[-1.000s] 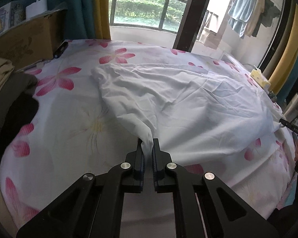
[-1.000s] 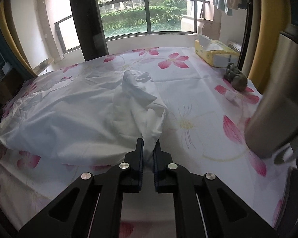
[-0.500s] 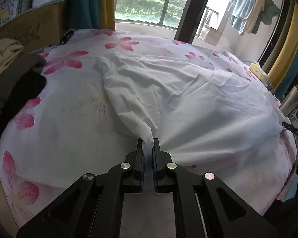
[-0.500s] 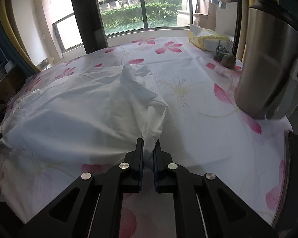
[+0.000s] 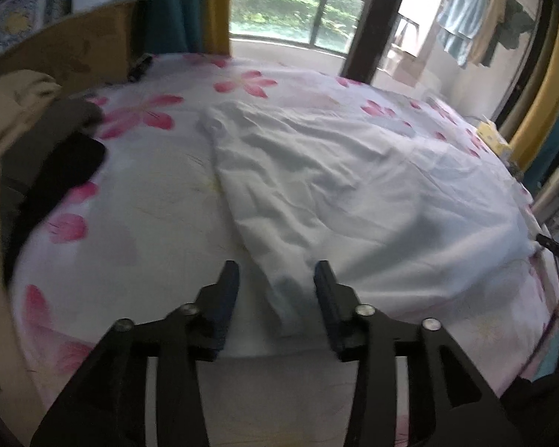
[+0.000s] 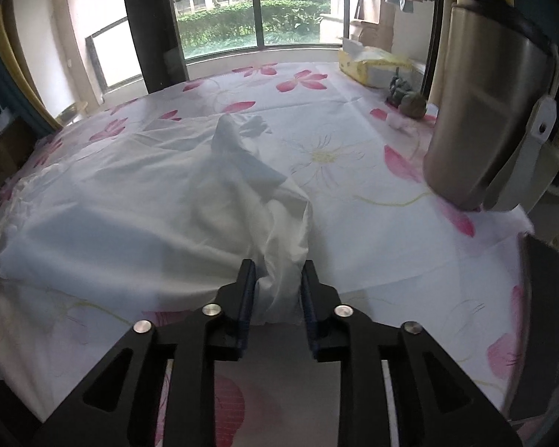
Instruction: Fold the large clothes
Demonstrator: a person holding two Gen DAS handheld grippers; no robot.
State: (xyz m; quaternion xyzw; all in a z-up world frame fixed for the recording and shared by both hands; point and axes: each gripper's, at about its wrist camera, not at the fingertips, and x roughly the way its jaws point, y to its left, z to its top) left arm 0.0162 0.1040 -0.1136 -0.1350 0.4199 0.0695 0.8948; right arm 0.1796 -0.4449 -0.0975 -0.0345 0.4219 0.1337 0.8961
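Observation:
A large white garment (image 5: 354, 193) lies spread and wrinkled across the flowered bedsheet (image 5: 130, 223). Its near left corner rests on the sheet between the fingers of my left gripper (image 5: 275, 283). Those jaws are opening and the pads stand clear of the cloth. In the right wrist view the garment (image 6: 149, 205) bunches into a fold at its near right corner. That fold lies loosely between the fingers of my right gripper (image 6: 277, 279), whose jaws are also opening. The right gripper's tip (image 5: 551, 244) shows at the far right edge of the left wrist view.
A steel flask (image 6: 484, 119) stands close on the right of the bed. A yellow pack (image 6: 372, 63) and a small dark object (image 6: 406, 97) sit behind it. Dark and tan clothes (image 5: 37, 156) are piled at the left, below a cardboard box (image 5: 74, 52). A window lies beyond.
Both grippers were shut on the garment's near corners; both have now opened and let go, and the corners have sagged onto the sheet.

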